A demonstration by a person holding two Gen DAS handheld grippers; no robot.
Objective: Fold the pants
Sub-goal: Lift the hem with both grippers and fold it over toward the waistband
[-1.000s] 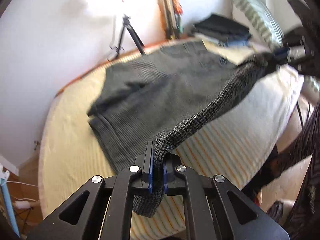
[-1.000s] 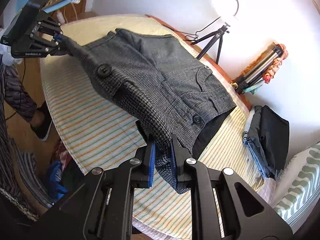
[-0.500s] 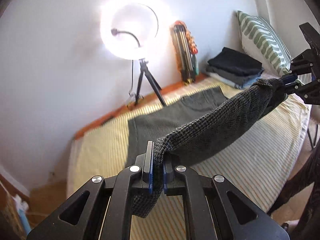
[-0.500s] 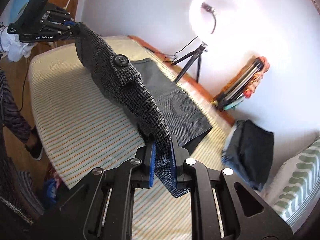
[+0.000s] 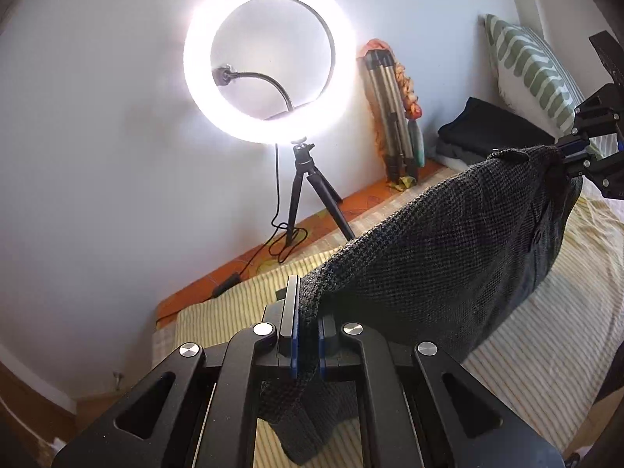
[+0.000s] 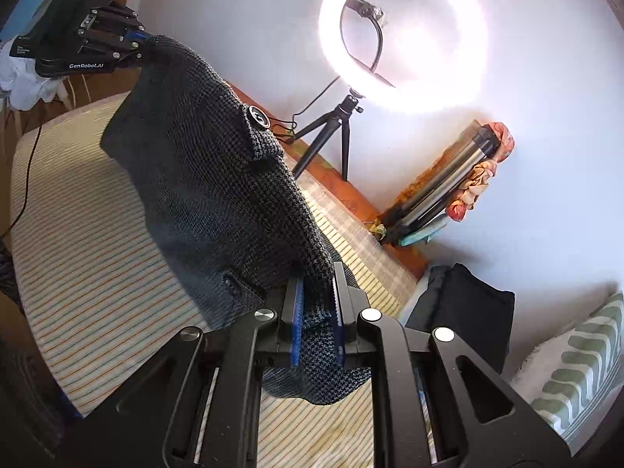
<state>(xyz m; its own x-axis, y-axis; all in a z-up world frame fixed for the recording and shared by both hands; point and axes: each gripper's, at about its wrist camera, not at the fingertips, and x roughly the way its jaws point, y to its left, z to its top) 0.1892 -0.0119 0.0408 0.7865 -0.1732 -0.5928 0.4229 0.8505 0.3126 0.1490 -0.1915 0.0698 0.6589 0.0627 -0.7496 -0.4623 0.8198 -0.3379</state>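
The dark grey woven pants point(image 5: 440, 257) hang in the air above the striped bed point(image 5: 546, 331), stretched by the waistband between both grippers. My left gripper point(image 5: 306, 331) is shut on one end of the waistband. My right gripper point(image 6: 316, 312) is shut on the other end. In the right wrist view the pants point(image 6: 218, 179) show a black button point(image 6: 258, 116) and run up to the left gripper point(image 6: 144, 45). The right gripper point(image 5: 569, 156) shows at the far right of the left wrist view. The legs hang below, mostly hidden.
A lit ring light on a small tripod point(image 5: 269, 58) stands at the bed's far edge by the white wall. A folded tripod with orange cloth point(image 5: 394, 117) leans there. A stack of folded dark clothes point(image 6: 468, 312) and a green-striped pillow point(image 5: 534, 70) lie at the bed's head.
Both grippers have risen and lifted the pants off the bed. The pants lay spread flat a second ago and now hang free between the grippers.
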